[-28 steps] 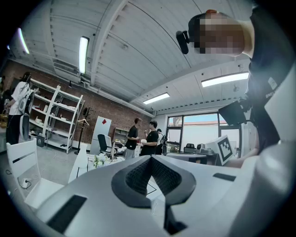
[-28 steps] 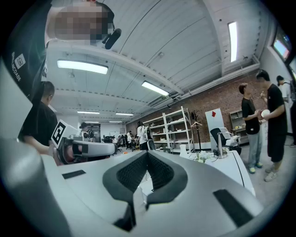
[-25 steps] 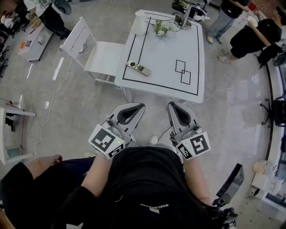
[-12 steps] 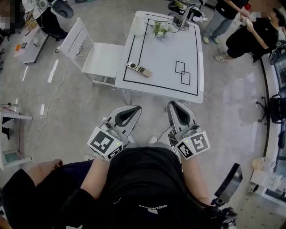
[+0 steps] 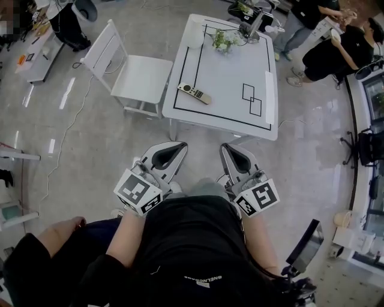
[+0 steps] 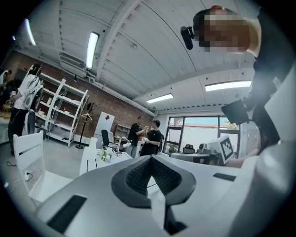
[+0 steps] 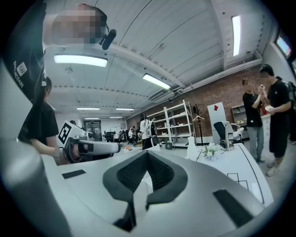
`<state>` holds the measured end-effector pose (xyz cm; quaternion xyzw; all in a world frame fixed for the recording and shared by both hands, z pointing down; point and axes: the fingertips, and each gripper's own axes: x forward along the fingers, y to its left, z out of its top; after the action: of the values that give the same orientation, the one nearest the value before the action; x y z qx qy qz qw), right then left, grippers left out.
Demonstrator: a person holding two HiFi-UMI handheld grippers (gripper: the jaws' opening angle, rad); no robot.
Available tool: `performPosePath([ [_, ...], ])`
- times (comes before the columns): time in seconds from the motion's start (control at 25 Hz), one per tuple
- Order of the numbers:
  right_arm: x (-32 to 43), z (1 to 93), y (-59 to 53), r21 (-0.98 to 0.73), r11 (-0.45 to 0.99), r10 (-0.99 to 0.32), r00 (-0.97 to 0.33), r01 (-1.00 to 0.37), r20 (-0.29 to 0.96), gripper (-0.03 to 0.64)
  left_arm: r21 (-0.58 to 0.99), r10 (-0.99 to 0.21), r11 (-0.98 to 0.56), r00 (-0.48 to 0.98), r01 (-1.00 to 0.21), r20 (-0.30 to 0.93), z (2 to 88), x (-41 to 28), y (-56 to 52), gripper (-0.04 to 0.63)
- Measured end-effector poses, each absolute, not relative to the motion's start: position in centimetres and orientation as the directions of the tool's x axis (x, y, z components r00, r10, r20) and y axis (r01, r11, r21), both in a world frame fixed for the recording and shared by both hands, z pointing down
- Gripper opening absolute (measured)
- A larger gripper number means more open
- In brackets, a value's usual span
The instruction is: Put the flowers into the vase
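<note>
A small bunch of white flowers (image 5: 223, 41) lies at the far end of the white table (image 5: 228, 78), with a white vase (image 5: 196, 37) standing just left of it. Both grippers are held side by side, well short of the table's near edge and level, pointing at it. My left gripper (image 5: 174, 147) is shut and holds nothing. My right gripper (image 5: 230, 149) is shut and empty too. The left gripper view shows the vase (image 6: 93, 145) and flowers (image 6: 106, 155) far beyond the closed left gripper (image 6: 150, 159). The right gripper view shows the flowers (image 7: 211, 151) past the right gripper (image 7: 147, 155).
A remote control (image 5: 197, 93) lies on the table's left part, and black outlined squares (image 5: 252, 99) are marked on its right. A stand with a device (image 5: 252, 18) sits at the far edge. A white chair (image 5: 141, 75) stands left of the table. People (image 5: 336, 42) stand at the far right.
Both grippers have shifted slightly with the person's body, side by side as before. The table sits a little lower and further right in the head view. The jaws stay closed.
</note>
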<state>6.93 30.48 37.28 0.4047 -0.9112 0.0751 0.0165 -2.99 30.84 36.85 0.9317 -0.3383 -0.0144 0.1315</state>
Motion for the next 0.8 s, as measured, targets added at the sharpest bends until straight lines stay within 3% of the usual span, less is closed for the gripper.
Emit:
performPosePath([
  [0.16,6.4,37.5,29.9,-0.100,0.651,-0.744,-0.658,-0.753,0.112,0.009,0.213,-0.621,-0.752,0.779,-0.624,0.088,37.3,-3.2,30.3,0.000],
  [0.4,7.7,38.4,27.5,-0.201,0.590,-0.778,-0.617,-0.782,0.119,0.009,0.290,-0.622,-0.738,0.781,-0.609,0.058,37.6,-3.4,28.3,0.000],
  [0.8,8.7,39.3,20.7,-0.226,0.590,-0.774,-0.623,-0.775,0.117,0.009,0.298,-0.624,-0.728,0.777,-0.617,0.086,38.7,-2.6,22.3,0.000],
])
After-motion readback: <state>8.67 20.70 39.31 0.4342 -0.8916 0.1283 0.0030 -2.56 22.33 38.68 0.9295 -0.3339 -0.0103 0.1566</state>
